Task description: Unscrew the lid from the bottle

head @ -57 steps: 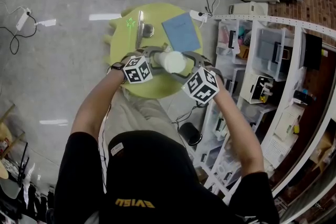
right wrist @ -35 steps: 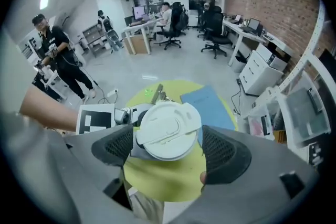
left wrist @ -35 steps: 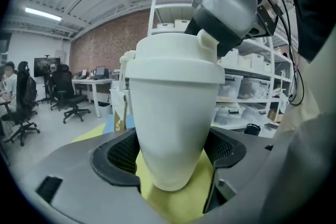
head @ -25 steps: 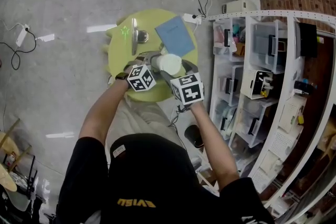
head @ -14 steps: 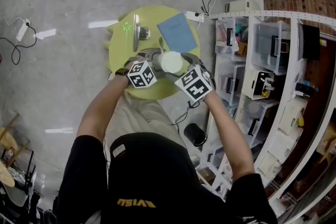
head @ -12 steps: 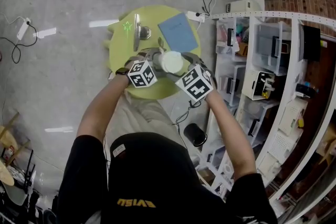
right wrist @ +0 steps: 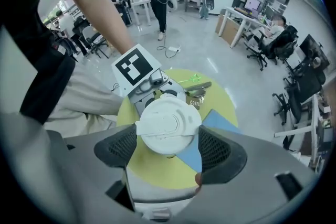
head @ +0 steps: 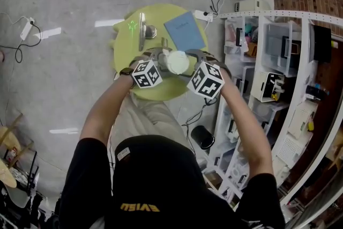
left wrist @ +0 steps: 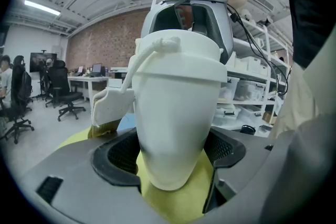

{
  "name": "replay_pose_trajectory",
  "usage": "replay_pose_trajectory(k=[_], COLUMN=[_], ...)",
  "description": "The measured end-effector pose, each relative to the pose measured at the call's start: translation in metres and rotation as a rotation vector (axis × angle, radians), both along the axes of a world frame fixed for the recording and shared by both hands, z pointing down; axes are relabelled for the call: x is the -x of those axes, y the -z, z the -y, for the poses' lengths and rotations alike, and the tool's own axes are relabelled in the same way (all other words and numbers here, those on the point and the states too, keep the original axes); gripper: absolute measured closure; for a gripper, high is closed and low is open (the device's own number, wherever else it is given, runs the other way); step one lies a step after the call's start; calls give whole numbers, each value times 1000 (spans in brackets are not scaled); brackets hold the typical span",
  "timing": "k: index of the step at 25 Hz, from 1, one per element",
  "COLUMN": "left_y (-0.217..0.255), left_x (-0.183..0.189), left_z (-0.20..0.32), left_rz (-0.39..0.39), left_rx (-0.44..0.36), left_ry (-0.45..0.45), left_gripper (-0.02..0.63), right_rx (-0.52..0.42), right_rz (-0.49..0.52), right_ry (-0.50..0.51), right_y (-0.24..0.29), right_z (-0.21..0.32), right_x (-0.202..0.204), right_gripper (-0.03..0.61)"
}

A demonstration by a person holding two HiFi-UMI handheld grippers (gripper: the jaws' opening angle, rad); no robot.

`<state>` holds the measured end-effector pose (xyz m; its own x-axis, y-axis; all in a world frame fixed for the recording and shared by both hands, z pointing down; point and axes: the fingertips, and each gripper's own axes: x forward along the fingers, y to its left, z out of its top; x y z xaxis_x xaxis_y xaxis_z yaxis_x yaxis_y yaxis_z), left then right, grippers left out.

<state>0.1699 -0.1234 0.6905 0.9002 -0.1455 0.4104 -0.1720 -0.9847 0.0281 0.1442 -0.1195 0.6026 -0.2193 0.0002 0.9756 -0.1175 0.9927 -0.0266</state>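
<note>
Head view first: compared with a second back, the right forearm has swung out from the body. The right gripper (head: 188, 57) sits with its marker cube further right. The left gripper (head: 162, 57) and the white lid (head: 177, 61) look to be where they were, at the near side of the round yellow counter (head: 124, 48). Both forearms reach forward and converge on the lid. From up here the lid covers the bottle body, and the cubes hide most of both hands. A blue booklet (head: 185, 31) and a metal handle (head: 141, 30) lie further back on the counter.

Left gripper view: the white bottle (left wrist: 176, 128) stands upright on the counter. Its tapered body is pinched between the two fingers, with the pads pressed against both sides (no gap I can spot). The right gripper looms right behind the lid, so the lid's top is out of sight here.

Right gripper view: this looks down on the lid, which sits between the fingers. They're closing on it, with the pads right at its rim on both sides. The lid is still on the bottle, but I can't tell if it's loosened. The bottle body underneath is hidden.
</note>
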Motion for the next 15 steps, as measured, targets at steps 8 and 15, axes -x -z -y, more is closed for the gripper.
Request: replay_pose_trajectory(k=[8,15], left_y=[-1,-1], left_x=[0,2], left_z=[-3,-2], left_rz=[6,1], left_rx=[9,8], left_ry=[4,11], left_gripper=[225,225], right_rx=[-88,-137], right_rz=[74,174], right_ry=[-449,-946], right_y=[8,-1], right_z=[6,15], right_x=[2,3], right_gripper=[199,189])
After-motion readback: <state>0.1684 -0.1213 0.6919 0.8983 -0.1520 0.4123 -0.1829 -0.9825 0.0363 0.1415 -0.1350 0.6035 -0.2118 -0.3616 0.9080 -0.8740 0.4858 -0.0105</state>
